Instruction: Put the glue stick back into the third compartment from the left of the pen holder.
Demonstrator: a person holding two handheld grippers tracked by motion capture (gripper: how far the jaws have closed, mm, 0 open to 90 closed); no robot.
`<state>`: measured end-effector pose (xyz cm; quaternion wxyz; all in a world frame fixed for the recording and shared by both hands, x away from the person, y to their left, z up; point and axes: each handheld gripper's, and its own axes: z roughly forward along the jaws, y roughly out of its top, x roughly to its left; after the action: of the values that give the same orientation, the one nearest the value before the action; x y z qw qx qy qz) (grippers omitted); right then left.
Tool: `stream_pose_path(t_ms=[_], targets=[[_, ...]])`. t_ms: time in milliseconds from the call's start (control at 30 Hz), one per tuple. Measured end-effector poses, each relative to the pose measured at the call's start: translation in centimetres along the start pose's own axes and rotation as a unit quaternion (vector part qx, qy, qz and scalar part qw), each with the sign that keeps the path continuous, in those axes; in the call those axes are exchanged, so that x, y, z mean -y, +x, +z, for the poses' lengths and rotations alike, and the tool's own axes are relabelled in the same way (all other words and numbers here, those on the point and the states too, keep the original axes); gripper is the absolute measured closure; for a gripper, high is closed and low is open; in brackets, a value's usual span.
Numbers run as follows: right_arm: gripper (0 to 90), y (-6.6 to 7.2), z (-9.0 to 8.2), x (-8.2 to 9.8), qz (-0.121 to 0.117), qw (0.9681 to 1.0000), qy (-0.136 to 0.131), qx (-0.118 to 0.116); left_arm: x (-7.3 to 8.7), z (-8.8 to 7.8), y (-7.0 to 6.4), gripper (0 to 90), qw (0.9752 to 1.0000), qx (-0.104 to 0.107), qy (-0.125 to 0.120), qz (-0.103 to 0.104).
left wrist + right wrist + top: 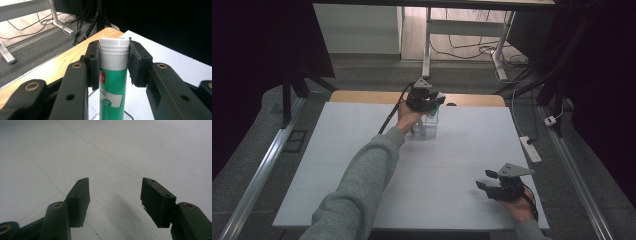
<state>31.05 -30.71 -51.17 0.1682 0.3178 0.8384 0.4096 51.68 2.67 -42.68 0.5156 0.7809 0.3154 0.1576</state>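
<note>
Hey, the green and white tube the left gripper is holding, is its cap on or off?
On. The tube has its white cap seated on top, with the left gripper clamped at the cap end.

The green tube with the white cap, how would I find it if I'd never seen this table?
Start at the white table and look to its far edge, where the left gripper hangs over a clear container. Its jaws squeeze the glue tube: green body, white ribbed cap, standing upright. Nothing else there is green.

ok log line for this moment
left gripper shut on glue stick | over clear container | right gripper open, nothing held
</note>
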Motion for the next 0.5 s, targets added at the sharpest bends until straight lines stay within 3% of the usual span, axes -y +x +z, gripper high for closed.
stream_pose_path(t_ms=[100, 200, 500], targets=[[40.0, 0.0, 0.0, 0.0, -0.001, 1.0000, -0.001, -0.001, 0.1, 0.0, -0.1, 60.5, 0.9999, -0.006, 0.009, 0.002], [40.0, 0.1, 0.0, 0.0, -0.001, 1.0000, -0.001, -0.003, 0.0, -0.7, -0.1, 48.2, 0.9999, 0.002, 0.016, -0.005], [40.0, 0.3, -0.1, -0.2, -0.005, 1.0000, -0.003, -0.002, 0.6, -4.5, -0.6, 46.7, 0.9991, 0.018, 0.036, 0.014]])
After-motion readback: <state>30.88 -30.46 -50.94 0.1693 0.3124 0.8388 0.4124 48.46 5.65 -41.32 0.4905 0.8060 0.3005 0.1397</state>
